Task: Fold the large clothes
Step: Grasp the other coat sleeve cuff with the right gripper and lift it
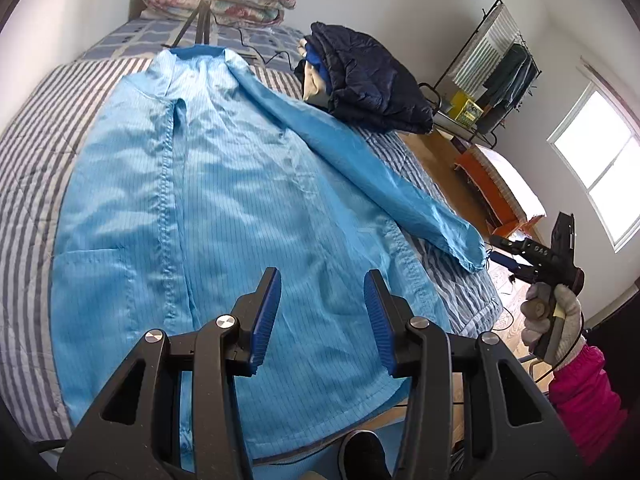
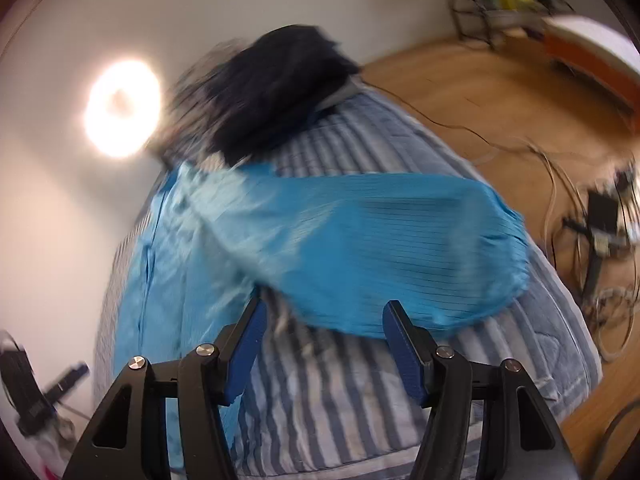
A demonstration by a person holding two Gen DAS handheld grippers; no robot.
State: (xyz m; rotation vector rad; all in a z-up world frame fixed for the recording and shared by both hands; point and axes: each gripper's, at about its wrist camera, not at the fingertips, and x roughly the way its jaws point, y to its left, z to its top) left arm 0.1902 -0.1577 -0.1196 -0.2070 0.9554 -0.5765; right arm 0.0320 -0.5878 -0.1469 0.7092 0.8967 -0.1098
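Big light-blue coat of thin shiny cloth with fine dark lines (image 1: 208, 200) spread flat on the bed with the grey-and-white striped cover (image 1: 28, 152), collar at the far end, bottom edge hanging a little over the near edge. One long sleeve (image 1: 360, 168) stretched out to the right across the striped cover, its cuff close to the bed's side edge.

Left gripper (image 1: 320, 320) up above the lower part of the coat, pointing down at it. Jaws part way open, blue pads apart, nothing between them, not touching the cloth.

Right gripper (image 2: 322, 354) over the striped cover just beside the sleeve (image 2: 380, 248), jaws open fairly wide, empty. Right wrist view blurred. From the left wrist view, the same right gripper (image 1: 506, 254) out past the bed's right side near the cuff, held by a hand in a pale knit glove (image 1: 552, 320) with a bright pink sleeve (image 1: 584, 392).

Pile of dark navy puffy clothes (image 1: 368, 80) on the far right part of the bed, apart from the coat. Round bright ring lamp on a black tripod (image 1: 200, 20) at the far end of the bed. Folded flowery quilt (image 1: 256, 0) behind it. Wooden floor (image 2: 480, 92) to the right of the bed.
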